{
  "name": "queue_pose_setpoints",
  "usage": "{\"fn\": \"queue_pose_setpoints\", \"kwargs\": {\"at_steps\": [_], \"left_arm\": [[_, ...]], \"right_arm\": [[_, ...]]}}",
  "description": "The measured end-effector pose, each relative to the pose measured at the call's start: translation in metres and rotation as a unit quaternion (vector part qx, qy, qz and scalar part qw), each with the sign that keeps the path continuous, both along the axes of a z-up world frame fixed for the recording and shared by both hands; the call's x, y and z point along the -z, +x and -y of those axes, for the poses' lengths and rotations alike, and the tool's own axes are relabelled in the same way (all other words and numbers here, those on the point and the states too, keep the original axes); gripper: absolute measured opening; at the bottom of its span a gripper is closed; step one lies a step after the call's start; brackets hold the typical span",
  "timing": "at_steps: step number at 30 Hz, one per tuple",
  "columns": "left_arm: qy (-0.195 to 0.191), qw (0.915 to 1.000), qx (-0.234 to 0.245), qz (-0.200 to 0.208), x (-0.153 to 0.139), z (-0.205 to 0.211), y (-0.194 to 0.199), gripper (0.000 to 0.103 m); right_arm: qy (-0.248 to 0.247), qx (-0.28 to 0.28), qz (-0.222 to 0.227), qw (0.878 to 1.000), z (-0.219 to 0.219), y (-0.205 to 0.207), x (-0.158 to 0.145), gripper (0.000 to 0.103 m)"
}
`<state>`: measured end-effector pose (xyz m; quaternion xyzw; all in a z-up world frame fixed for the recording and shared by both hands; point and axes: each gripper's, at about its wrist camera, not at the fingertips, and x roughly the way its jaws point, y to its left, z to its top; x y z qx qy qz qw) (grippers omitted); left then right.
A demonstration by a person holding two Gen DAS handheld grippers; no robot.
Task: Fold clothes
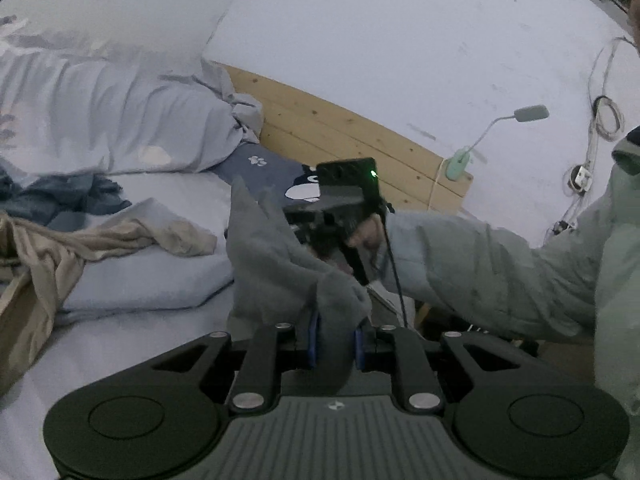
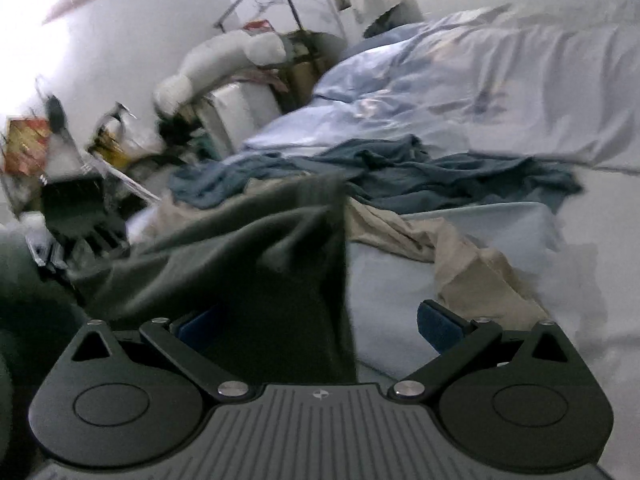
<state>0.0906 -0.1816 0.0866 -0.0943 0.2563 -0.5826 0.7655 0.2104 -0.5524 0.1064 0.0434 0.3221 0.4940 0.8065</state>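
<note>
On the left wrist view, my left gripper [image 1: 335, 344] is clamped on a bunched edge of the grey cloth [image 1: 268, 264], which rises above the bed [image 1: 160, 280] toward the right gripper [image 1: 320, 220] held in a hand [image 1: 366, 234]. On the right wrist view, my right gripper [image 2: 320, 332] stands wide apart, the grey cloth [image 2: 240, 256] draped between its fingers [image 2: 438, 326], with beige [image 2: 460, 264] and blue [image 2: 420, 172] clothes lying beyond on the bed [image 2: 400, 292].

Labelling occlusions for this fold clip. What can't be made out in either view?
- Left wrist view: the right hand-held gripper has its fingertips hidden behind the lifted grey garment.
- Right wrist view: the left finger pad is half covered by the same garment, so contact there is unclear; motion blur smears the cloth.
- Right wrist view: bedside clutter is too blurred to identify.
- Both views: the garment's type and full shape are hidden by bunching.
</note>
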Motion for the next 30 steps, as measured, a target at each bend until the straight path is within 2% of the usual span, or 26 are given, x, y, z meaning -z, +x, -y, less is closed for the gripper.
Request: {"fn": "queue_pose_setpoints", "kwargs": {"at_steps": [3,8,9,11,12,13,18,22,26,30], "left_arm": [[0.0,1.0,-0.003,-0.007,0.002,-0.003,0.001,0.014],[-0.004,0.9998,-0.008,-0.017,0.004,-0.01,0.003,0.014],[-0.004,0.9998,-0.01,-0.018,0.004,-0.011,0.003,0.014],[-0.002,0.9997,-0.018,-0.016,0.002,-0.013,0.003,0.014],[-0.001,0.9996,-0.023,-0.015,0.002,-0.015,0.003,0.014],[-0.001,0.9995,-0.027,-0.014,0.001,-0.016,0.003,0.014],[0.002,0.9988,-0.048,-0.003,-0.004,-0.023,0.003,0.014],[0.0,0.9968,-0.079,0.006,-0.011,-0.028,0.001,0.014],[0.0,0.9932,-0.115,0.021,-0.024,-0.028,-0.008,0.014],[-0.012,0.9884,-0.147,0.037,-0.041,-0.025,-0.032,0.014]], "right_arm": [[0.021,-0.014,-0.02,0.999,0.003,0.018,0.0,0.103],[0.049,-0.057,-0.028,0.997,-0.008,0.03,0.0,0.103],[0.062,-0.065,-0.036,0.995,-0.011,0.033,0.002,0.098],[0.078,-0.066,-0.044,0.994,-0.012,0.034,0.006,0.065],[0.086,-0.066,-0.047,0.993,-0.012,0.034,0.007,0.038],[0.094,-0.066,-0.051,0.992,-0.012,0.035,0.009,0.031],[0.091,-0.017,-0.007,0.996,-0.01,0.01,0.001,0.022],[0.066,0.059,0.048,0.995,-0.011,-0.033,-0.019,0.019],[0.033,0.142,0.107,0.984,-0.014,-0.083,-0.043,0.017],[0.0,0.219,0.158,0.963,-0.02,-0.136,-0.068,0.016]]}}
